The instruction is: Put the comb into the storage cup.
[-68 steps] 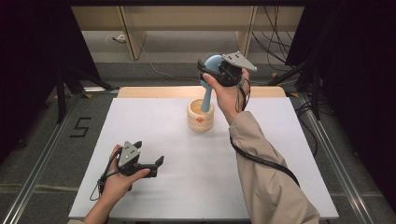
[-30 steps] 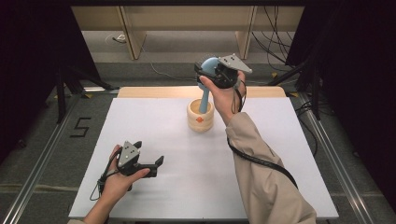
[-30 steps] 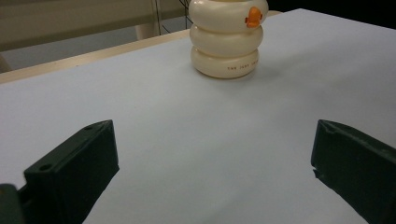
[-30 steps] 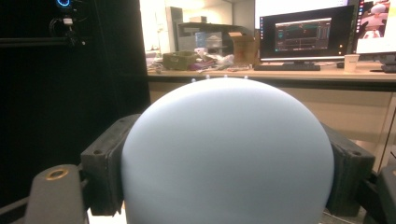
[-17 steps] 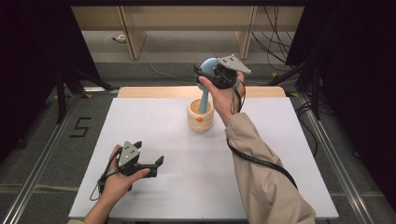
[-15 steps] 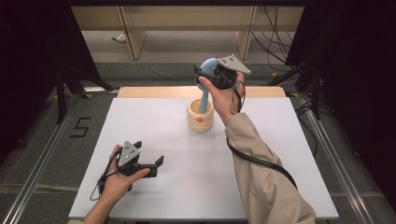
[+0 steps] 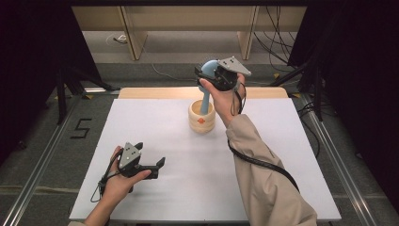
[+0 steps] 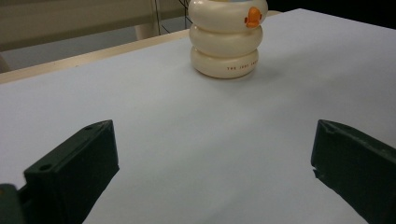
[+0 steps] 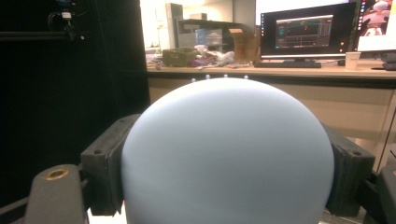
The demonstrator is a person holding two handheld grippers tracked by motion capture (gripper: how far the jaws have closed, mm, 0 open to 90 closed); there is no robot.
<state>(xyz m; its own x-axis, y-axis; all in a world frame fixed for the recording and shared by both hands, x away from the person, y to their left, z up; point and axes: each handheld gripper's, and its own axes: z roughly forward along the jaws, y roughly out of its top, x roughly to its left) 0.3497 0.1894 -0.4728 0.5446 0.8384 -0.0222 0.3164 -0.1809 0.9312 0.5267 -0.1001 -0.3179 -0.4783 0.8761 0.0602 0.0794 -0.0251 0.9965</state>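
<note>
**Blue tool being held by its head, stem standing in the cream holder**

The blue round-headed tool [image 7: 207,70] is standing nearly upright, its stem [image 7: 205,101] reaching down into the mouth of the cream ringed holder [image 7: 202,118]. Whether the stem's tip is touching the bottom I cannot tell. The right gripper [image 7: 212,75] is hovering directly above the holder, its jaws clamping the tool's domed head from both sides; in the right gripper view the dome [image 9: 228,154] is sitting snug between the two black jaws.

The holder, with a small orange mark [image 8: 252,17] on its top ring, is standing on the white tabletop [image 7: 282,141] near the far edge. The left gripper [image 7: 155,166] is resting on the tabletop well in front of the holder and to its left, jaws standing wide apart with nothing between them.

Judgement: the step in hand is either seating the tool in the holder or drawing it out; the frames alone are not settling which. Either way, the next move is calling for a straight vertical path so the stem is not levering against the rim and tipping the holder, which nothing is steadying.
</note>
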